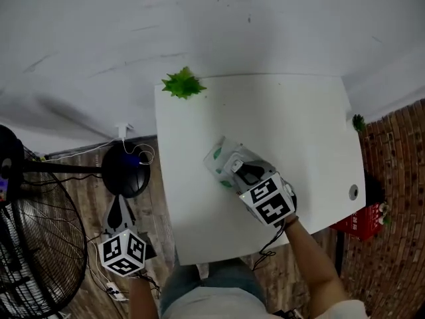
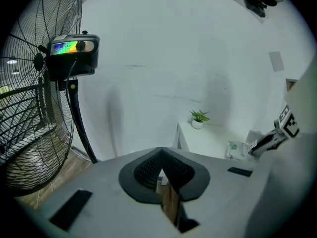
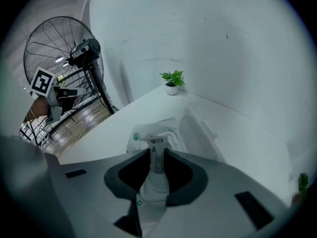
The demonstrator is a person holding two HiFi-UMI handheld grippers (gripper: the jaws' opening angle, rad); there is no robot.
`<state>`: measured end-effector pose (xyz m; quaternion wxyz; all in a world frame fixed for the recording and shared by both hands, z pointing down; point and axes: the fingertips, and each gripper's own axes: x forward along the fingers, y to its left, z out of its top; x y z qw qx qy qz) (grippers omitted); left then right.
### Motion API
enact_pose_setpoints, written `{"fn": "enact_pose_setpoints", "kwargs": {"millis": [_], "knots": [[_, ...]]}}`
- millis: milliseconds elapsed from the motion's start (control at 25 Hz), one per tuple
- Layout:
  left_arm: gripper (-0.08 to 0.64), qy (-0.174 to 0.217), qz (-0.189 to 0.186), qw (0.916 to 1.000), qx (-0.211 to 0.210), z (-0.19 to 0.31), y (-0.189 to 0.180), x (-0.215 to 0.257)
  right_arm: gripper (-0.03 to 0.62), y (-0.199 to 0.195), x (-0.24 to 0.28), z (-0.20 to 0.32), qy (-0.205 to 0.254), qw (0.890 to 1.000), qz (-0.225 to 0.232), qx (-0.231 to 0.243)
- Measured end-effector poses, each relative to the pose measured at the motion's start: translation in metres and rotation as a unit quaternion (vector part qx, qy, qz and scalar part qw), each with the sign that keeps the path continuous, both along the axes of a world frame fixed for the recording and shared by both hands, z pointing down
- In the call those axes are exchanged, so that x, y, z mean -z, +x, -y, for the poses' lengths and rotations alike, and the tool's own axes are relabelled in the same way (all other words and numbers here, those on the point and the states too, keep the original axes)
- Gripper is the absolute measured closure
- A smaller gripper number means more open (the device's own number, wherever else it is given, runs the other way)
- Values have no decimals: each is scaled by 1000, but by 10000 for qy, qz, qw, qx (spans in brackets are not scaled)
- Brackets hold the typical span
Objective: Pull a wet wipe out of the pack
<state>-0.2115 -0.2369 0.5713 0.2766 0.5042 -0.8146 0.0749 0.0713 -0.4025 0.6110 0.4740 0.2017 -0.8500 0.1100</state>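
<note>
The right forearm (image 1: 312,258) reaches forward and leftward over the near edge of the white surface (image 1: 299,125), with the right gripper (image 3: 156,163) tipped down at the pack (image 1: 223,158). Its jaws are pinched tight on a wet wipe (image 3: 156,150), a white strip running from the pack's opening straight up between them. The pack's lid (image 3: 198,133) lies flipped open just to its right. The left gripper (image 2: 162,170) hangs beyond the surface's left edge, above the wooden floor (image 1: 158,211), its jaws closed together on nothing. Bare surface lies all round the pack. A small plant (image 1: 184,84) sits at the far left corner, and a fan (image 2: 29,108) stands out to the left
</note>
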Motion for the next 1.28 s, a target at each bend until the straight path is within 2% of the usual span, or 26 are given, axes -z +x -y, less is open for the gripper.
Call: {"fn": "enact_pose_setpoints", "kwargs": {"millis": [360, 1280], "knots": [[560, -25, -11, 10000, -7, 5, -3, 1, 526, 2, -3, 6, -252, 9991, 176, -291], [560, -38, -31, 9999, -93, 17, -1, 2, 572, 4, -8, 8, -313, 9991, 39, -288]]}}
